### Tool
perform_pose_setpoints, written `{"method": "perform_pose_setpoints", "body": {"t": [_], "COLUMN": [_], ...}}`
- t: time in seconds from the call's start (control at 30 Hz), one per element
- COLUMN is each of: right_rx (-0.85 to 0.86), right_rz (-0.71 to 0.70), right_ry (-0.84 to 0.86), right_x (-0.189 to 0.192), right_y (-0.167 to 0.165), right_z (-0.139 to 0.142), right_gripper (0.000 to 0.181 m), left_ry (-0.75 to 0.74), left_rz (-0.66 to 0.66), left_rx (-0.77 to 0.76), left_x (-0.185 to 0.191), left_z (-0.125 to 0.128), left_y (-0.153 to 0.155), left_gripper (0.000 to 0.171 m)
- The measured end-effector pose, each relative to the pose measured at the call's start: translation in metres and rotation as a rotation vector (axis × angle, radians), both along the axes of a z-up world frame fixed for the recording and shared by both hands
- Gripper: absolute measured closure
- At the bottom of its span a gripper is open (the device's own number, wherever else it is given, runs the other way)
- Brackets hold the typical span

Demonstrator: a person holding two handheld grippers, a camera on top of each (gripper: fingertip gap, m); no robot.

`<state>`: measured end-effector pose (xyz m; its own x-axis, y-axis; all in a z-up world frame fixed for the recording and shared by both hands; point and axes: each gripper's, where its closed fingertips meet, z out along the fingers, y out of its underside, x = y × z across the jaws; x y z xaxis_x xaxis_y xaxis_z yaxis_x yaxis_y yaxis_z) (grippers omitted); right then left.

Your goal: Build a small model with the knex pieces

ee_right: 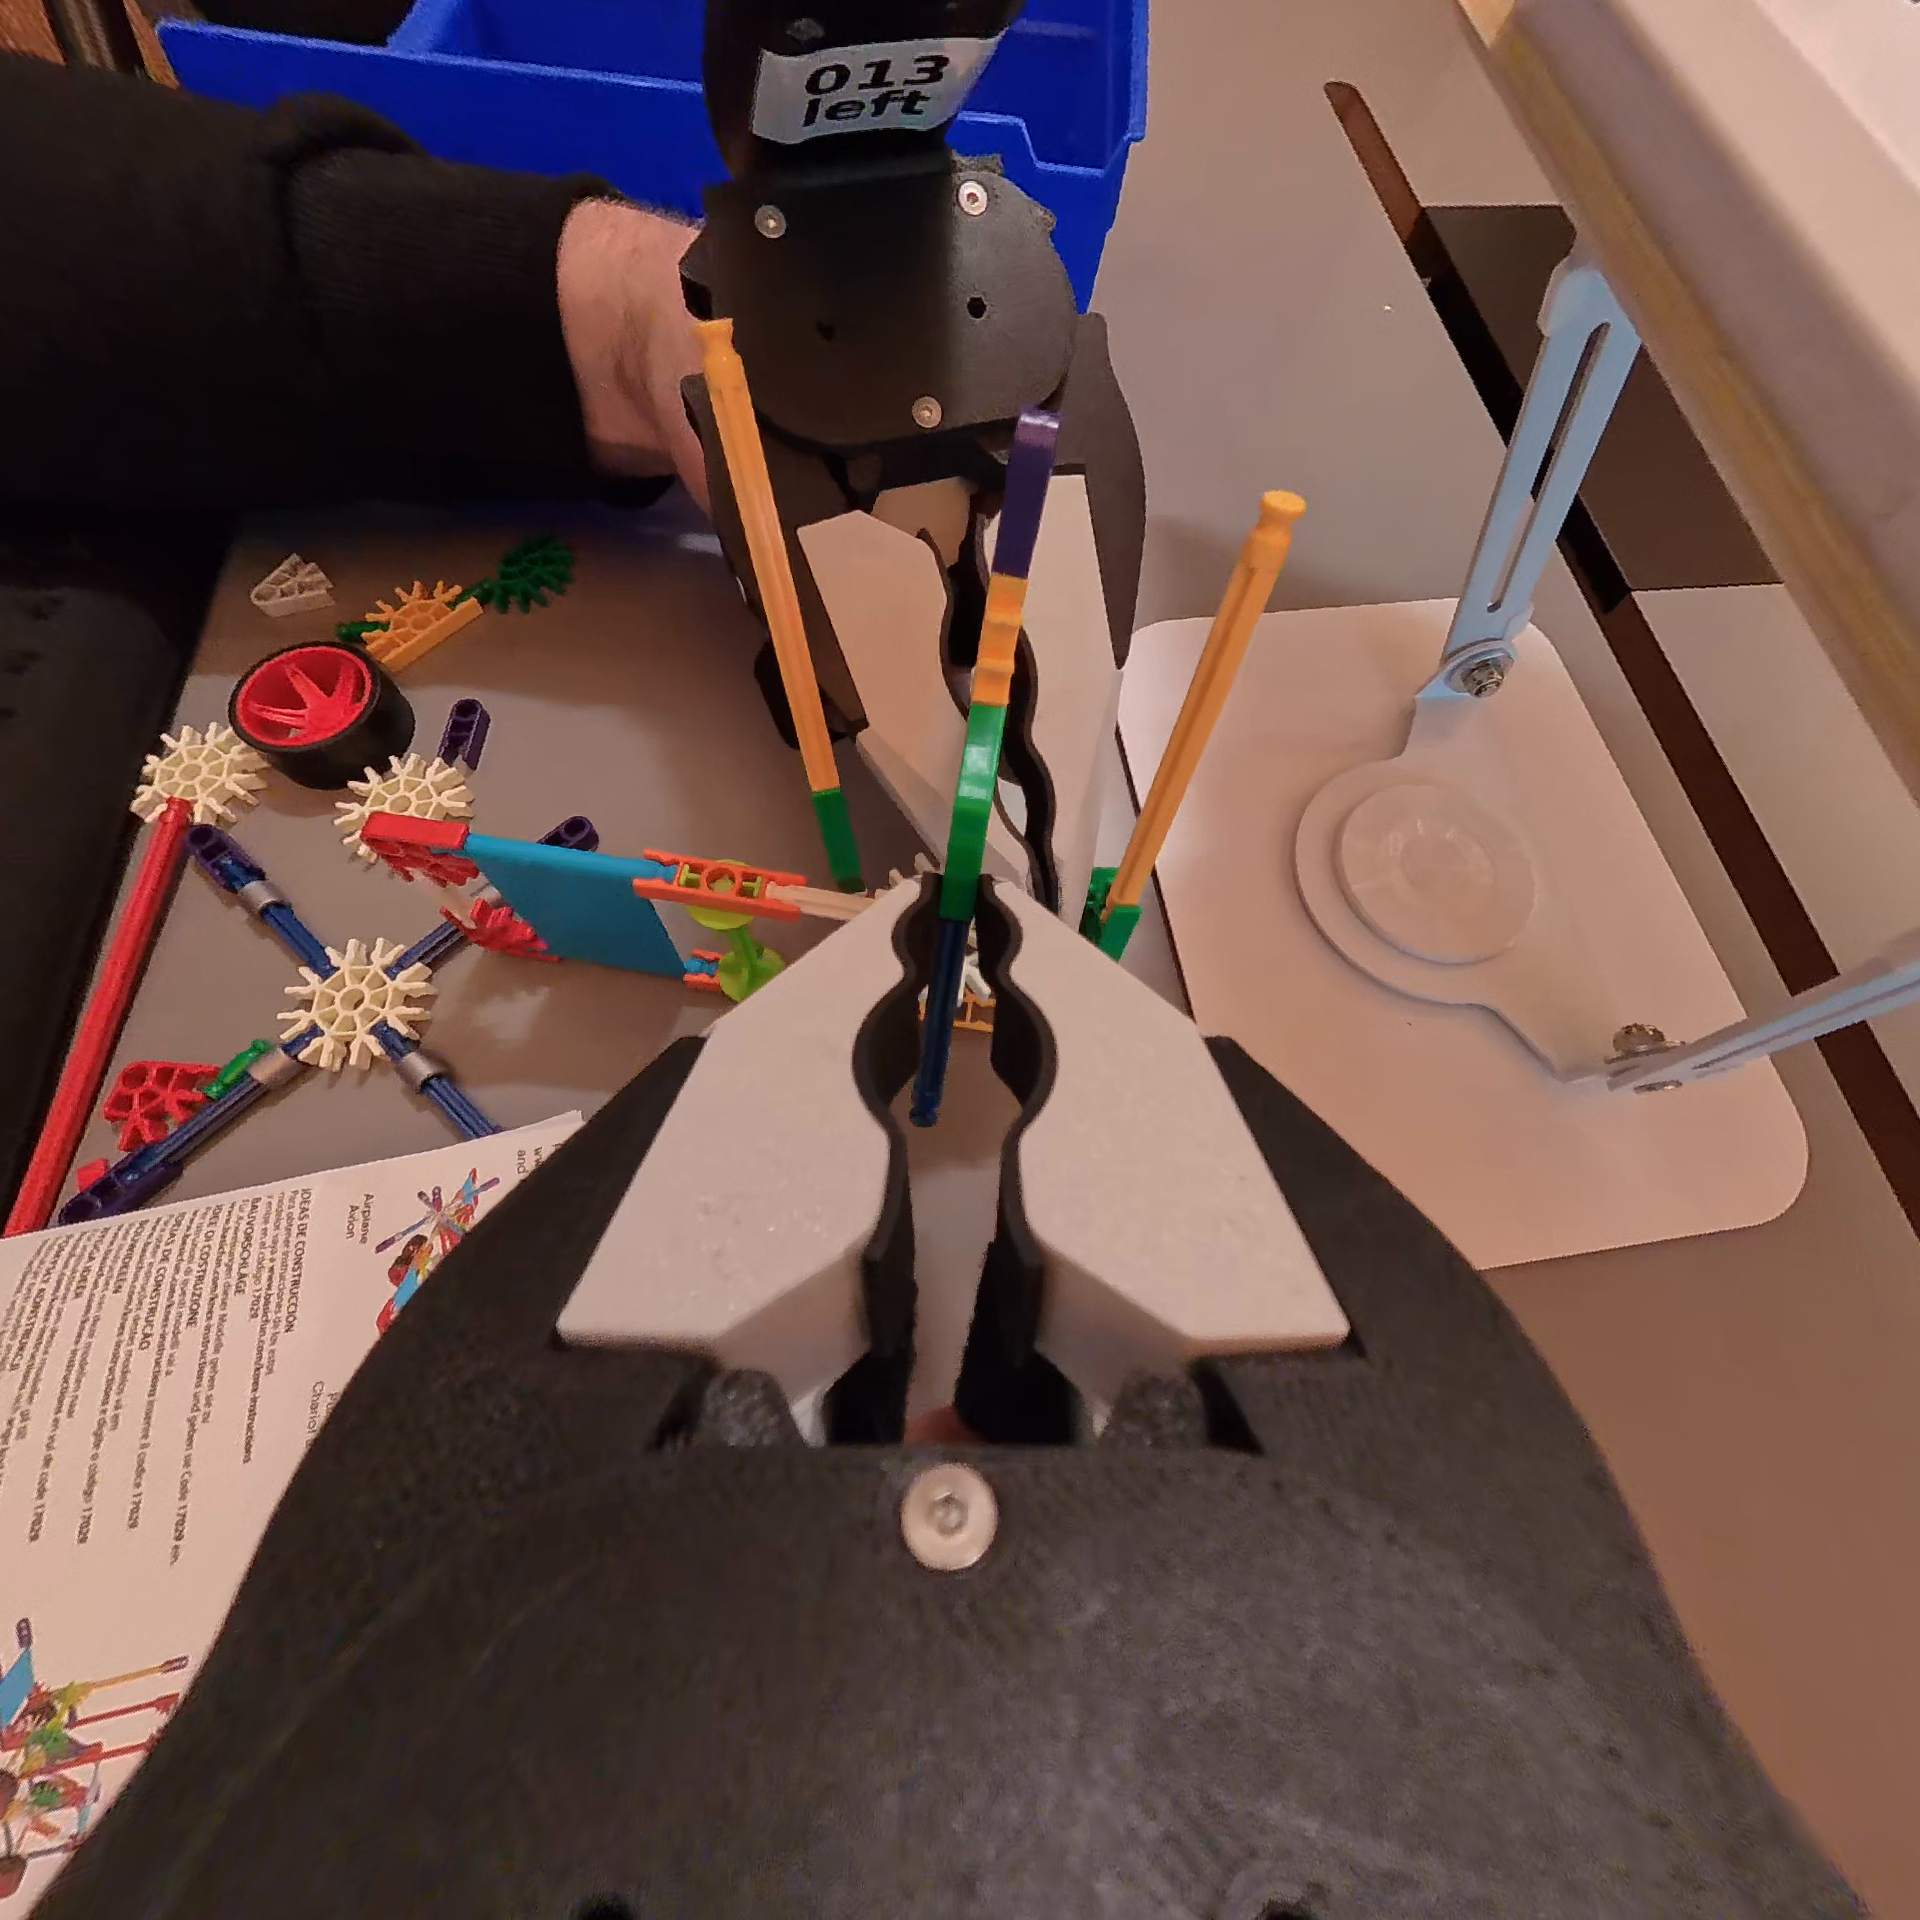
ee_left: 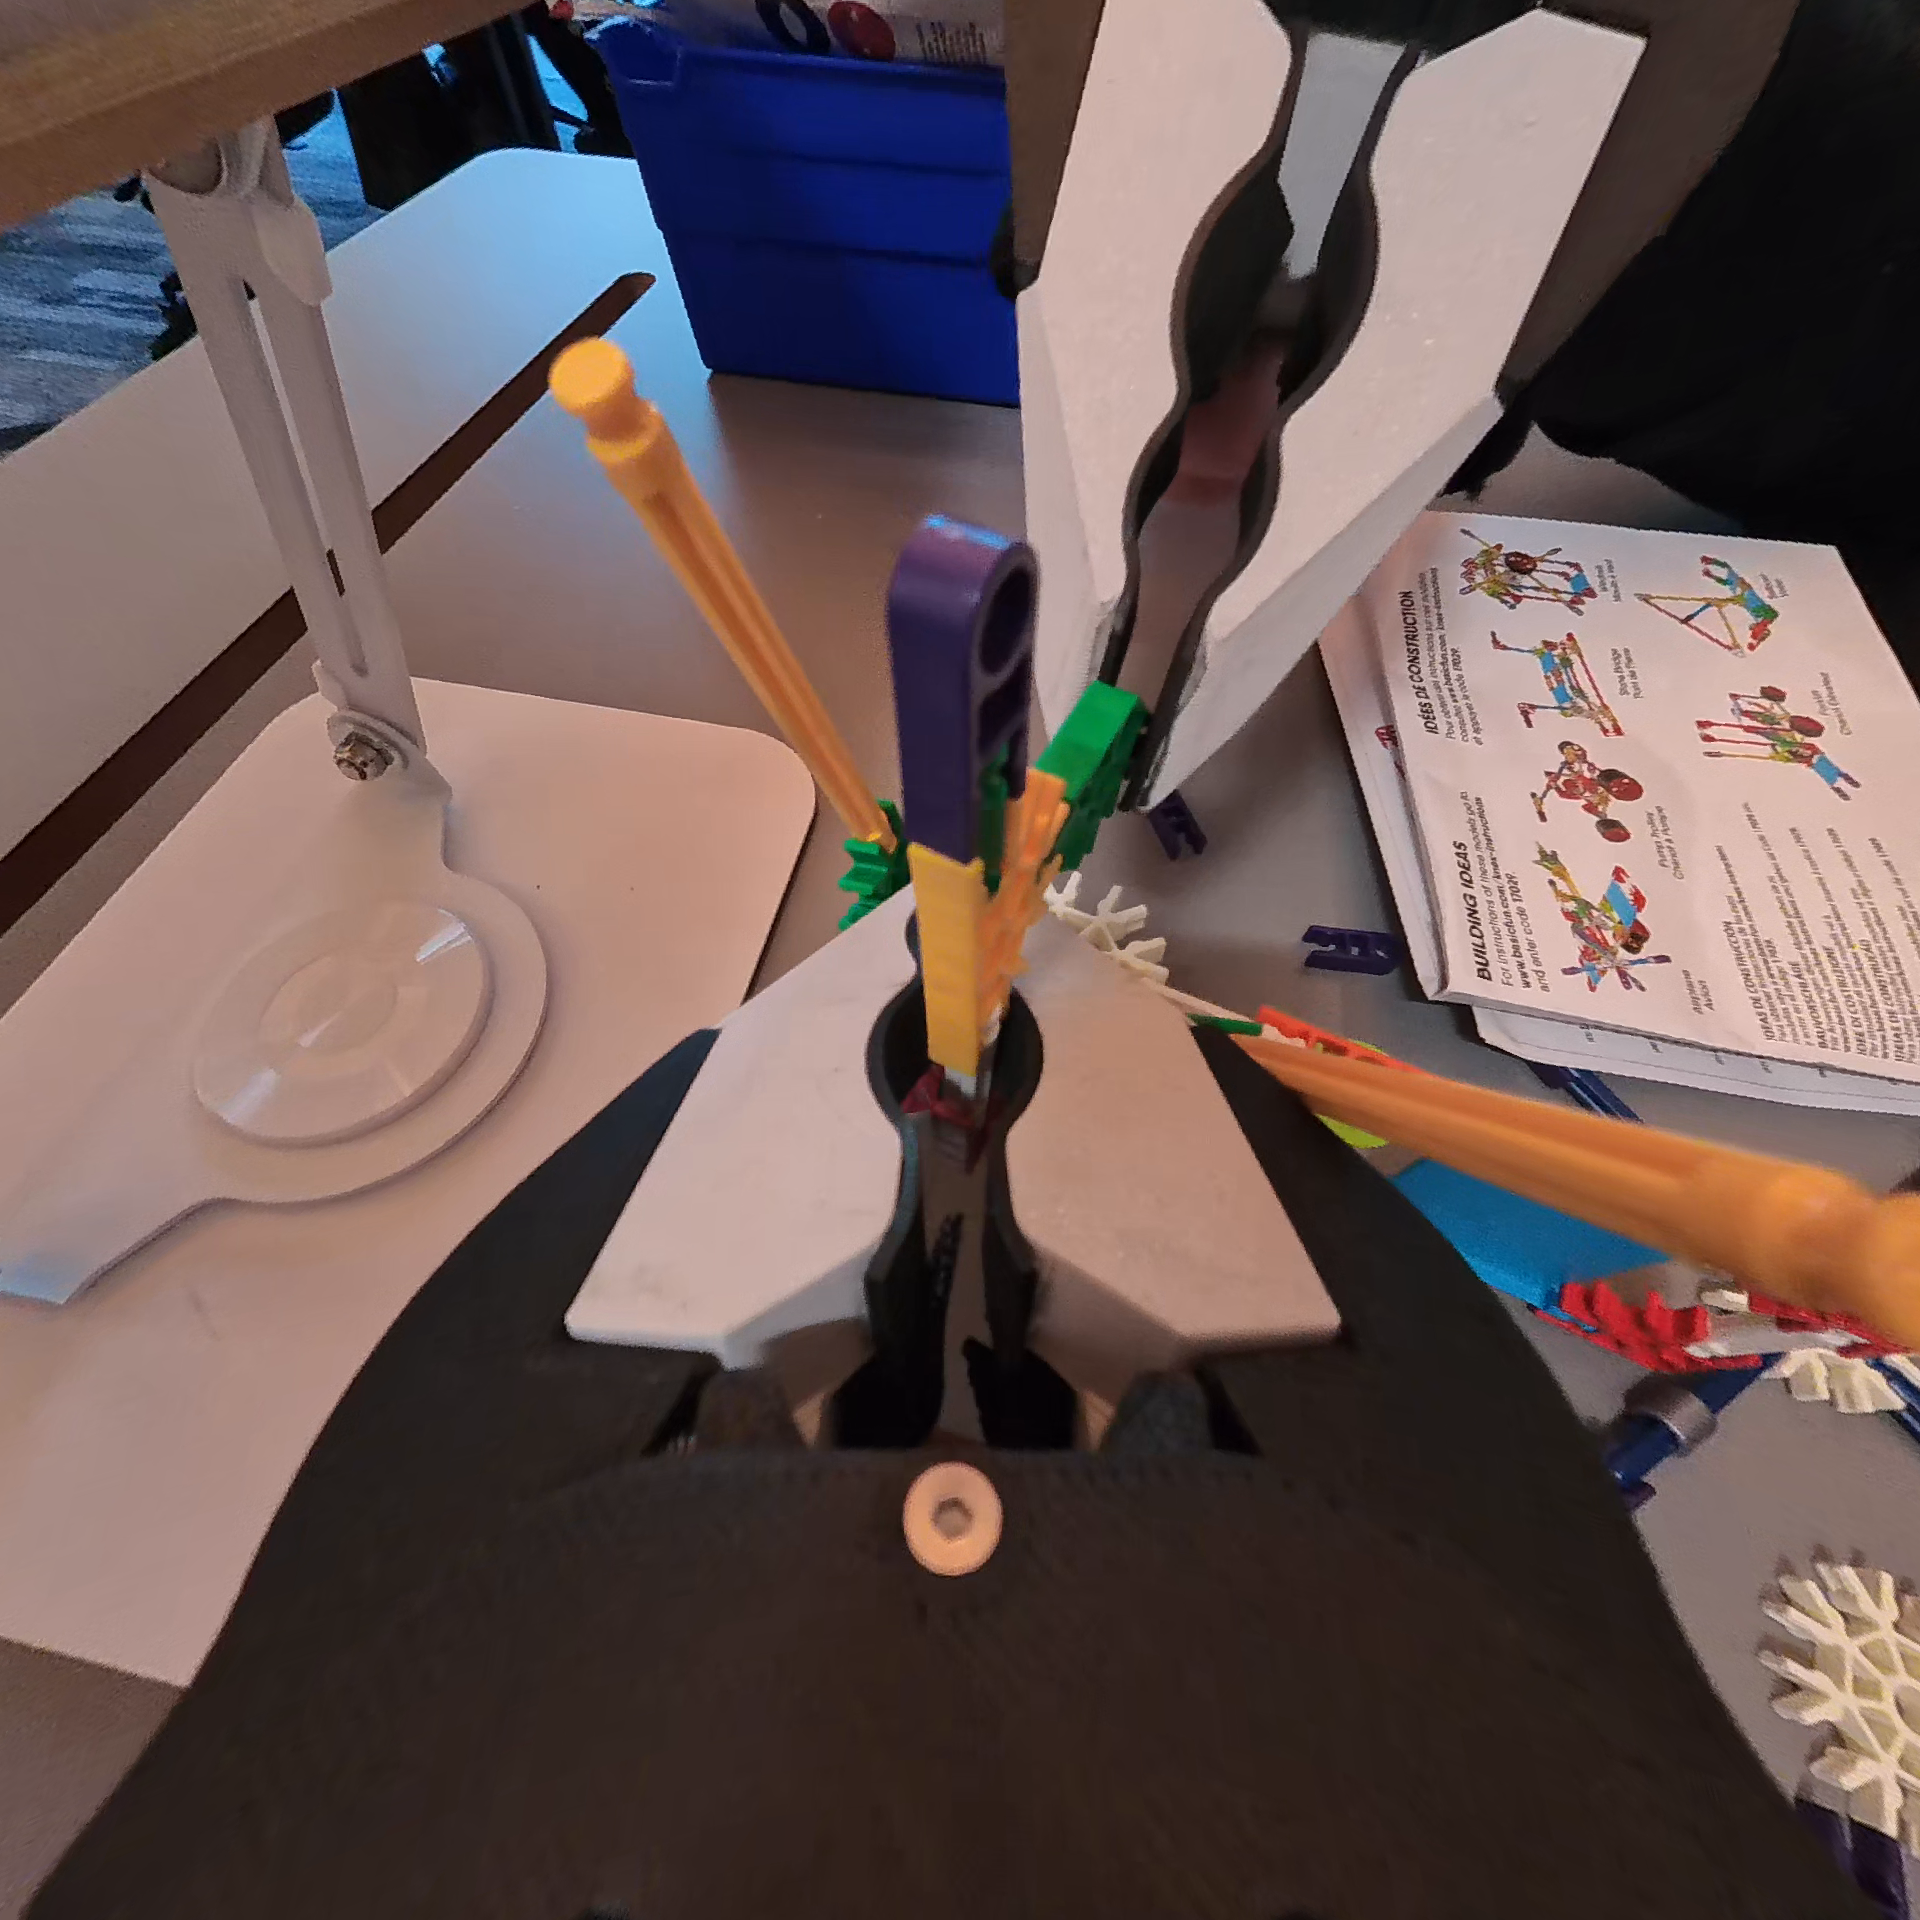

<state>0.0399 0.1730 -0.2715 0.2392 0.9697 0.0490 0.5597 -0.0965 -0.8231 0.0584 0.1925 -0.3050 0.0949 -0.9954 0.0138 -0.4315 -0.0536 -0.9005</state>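
A small rod-and-connector toy assembly is held between both grippers above the grey table. My left gripper (ee_left: 966,997) is shut on its yellow connector (ee_left: 945,945), which carries a purple link (ee_left: 961,665). Two long orange rods (ee_left: 717,592) (ee_left: 1558,1143) fan out from it. My right gripper (ee_right: 956,894) is shut on the green connector (ee_right: 977,790), with a blue rod (ee_right: 940,1018) running back between its pads. In the left wrist view the right gripper (ee_left: 1138,748) comes in from above onto the green connector (ee_left: 1091,758). The left gripper (ee_right: 1023,790) faces me in the right wrist view.
A blue bin (ee_left: 831,208) stands at the back. An instruction booklet (ee_left: 1662,779) lies to one side. A white stand base (ee_left: 416,935) with an angled arm sits on the other side. Loose parts lie about: a red wheel (ee_right: 312,717), a blue panel (ee_right: 582,904), white snowflake connectors (ee_right: 353,1003). A black sleeve (ee_right: 312,312) shows. Less than 4 cm separates the two grippers' tips. The red wheel (ee_right: 312,717) sits 20 centimeters or so from the ends of my right fingers.
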Motion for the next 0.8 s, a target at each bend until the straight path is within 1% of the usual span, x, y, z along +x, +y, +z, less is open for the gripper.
{"method": "perform_pose_setpoints", "body": {"t": [0.37, 0.47, 0.63, 0.8], "right_rx": [0.039, 0.069, 0.078, 0.046], "right_rz": [0.004, -0.016, -0.019, -0.030], "right_ry": [-0.047, -0.077, -0.074, -0.028], "right_x": [-0.003, -0.002, 0.001, 0.006], "right_y": [-0.005, -0.002, 0.000, 0.006], "right_z": [0.001, 0.000, 0.001, 0.002], "right_gripper": [0.177, 0.177, 0.177, 0.178], "left_ry": [0.003, 0.003, 0.006, 0.008], "left_rz": [0.017, 0.019, 0.018, 0.017], "left_rx": [0.002, -0.005, 0.001, 0.008], "left_x": [0.000, 0.000, 0.000, 0.000], "left_z": [-0.001, -0.002, -0.001, 0.001], "left_y": [0.004, 0.004, 0.003, 0.003], "left_gripper": [0.171, 0.171, 0.171, 0.170]}}
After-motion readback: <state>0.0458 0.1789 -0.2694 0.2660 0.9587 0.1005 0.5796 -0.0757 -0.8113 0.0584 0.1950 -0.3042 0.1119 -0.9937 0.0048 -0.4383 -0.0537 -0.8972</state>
